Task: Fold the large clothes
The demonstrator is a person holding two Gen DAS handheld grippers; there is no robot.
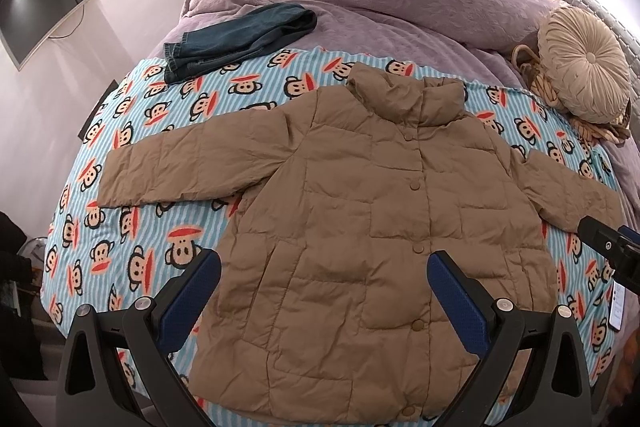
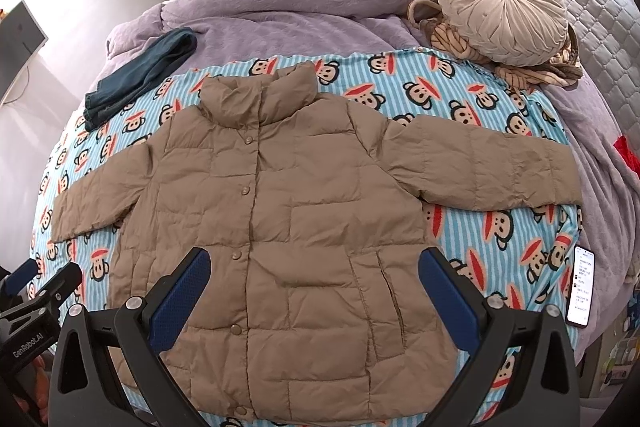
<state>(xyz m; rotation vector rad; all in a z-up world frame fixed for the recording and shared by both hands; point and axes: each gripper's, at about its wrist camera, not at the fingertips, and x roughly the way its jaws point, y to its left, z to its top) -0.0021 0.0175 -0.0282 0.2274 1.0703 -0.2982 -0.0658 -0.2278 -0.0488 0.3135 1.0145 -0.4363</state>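
Bed (image 1: 400,7): one tan jacket (image 1: 360,227) flat, one jeans pair (image 1: 236,35); your left tool (image 1: 324,279), right tool (image 2: 314,277) both spread apart, empty.

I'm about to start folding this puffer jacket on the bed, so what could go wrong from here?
1. The phone lies by the bed edge below the jacket's sleeve; swinging that sleeve inward could knock it off.
2. The puffy jacket may spring back open after a fold.
3. The monkey-print blanket underneath could get pinched by an open gripper along with the jacket.
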